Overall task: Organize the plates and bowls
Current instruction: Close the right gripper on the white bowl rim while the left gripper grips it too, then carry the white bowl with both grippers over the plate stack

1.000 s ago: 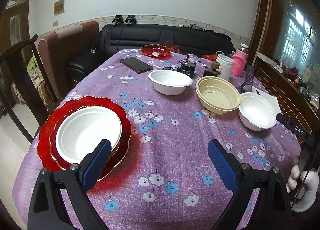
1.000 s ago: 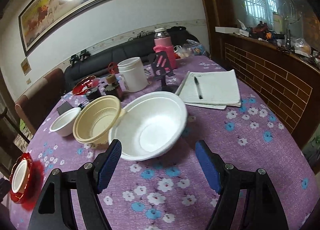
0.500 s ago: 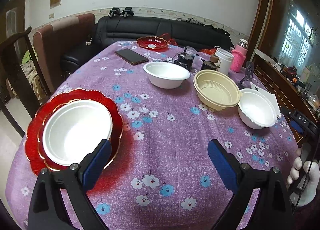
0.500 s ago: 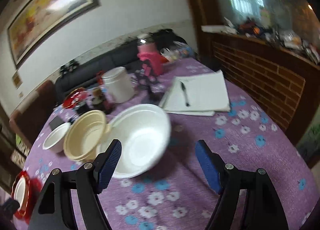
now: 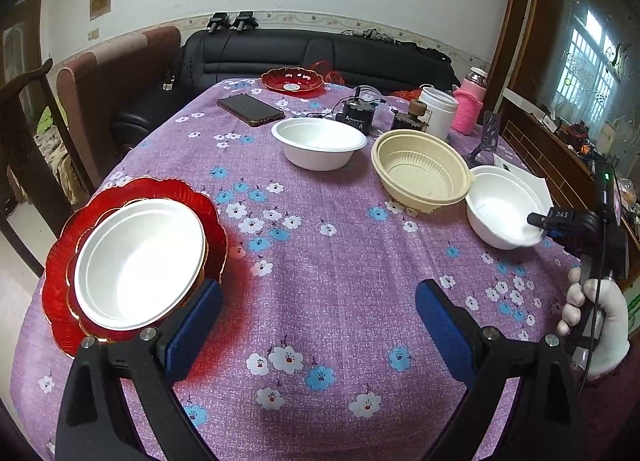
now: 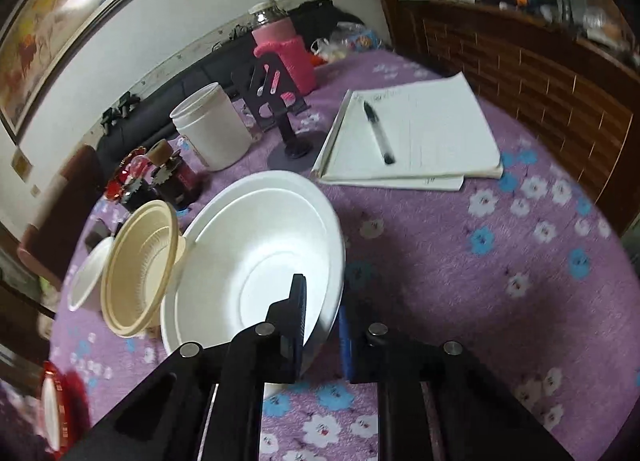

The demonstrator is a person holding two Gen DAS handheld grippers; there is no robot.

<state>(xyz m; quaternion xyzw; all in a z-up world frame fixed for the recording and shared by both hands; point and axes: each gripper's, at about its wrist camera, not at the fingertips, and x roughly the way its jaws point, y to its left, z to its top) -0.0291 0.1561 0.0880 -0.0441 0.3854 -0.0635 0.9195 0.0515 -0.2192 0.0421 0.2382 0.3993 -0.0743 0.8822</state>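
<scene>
My right tongs (image 6: 320,325) are clamped on the near rim of a white bowl (image 6: 256,261) on the counter (image 6: 480,281); left tongs (image 5: 318,325) gape, empty. Next, I'd judge: lift and nest it. Three white bowls, one beige bowl (image 5: 424,173), red plates (image 5: 80,221) at left, another far back.

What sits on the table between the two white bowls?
The beige ribbed bowl sits between the far white bowl and the white bowl that the right gripper grips, touching that one's rim; the left wrist view shows it.
</scene>
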